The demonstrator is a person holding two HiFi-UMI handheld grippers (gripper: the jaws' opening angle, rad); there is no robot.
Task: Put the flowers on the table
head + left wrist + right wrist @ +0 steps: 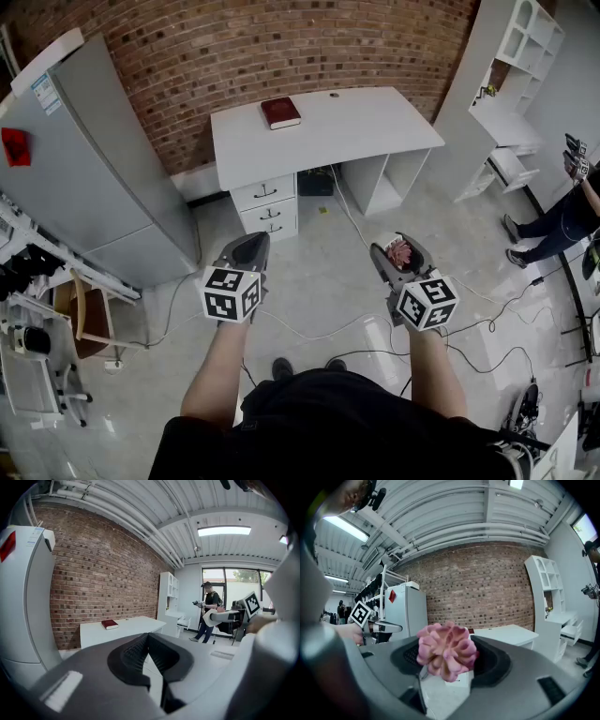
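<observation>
left gripper (253,242), right gripper (391,251) — grey shells, black-and-white marker cubes (231,293); black shirt (319,422)

Pink flower (446,651) gripped in right claw (450,660), short of table (366,127)

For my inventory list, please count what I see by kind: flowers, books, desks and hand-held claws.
1 pink many-petalled flower
1 dark red hardcover book
1 white rectangular desk
2 grey hand-held claws: left claw, right claw
Total: 5

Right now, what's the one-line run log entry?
right gripper: shut on pink flower | left gripper: shut, empty | white table: ahead, no flower yet
</observation>
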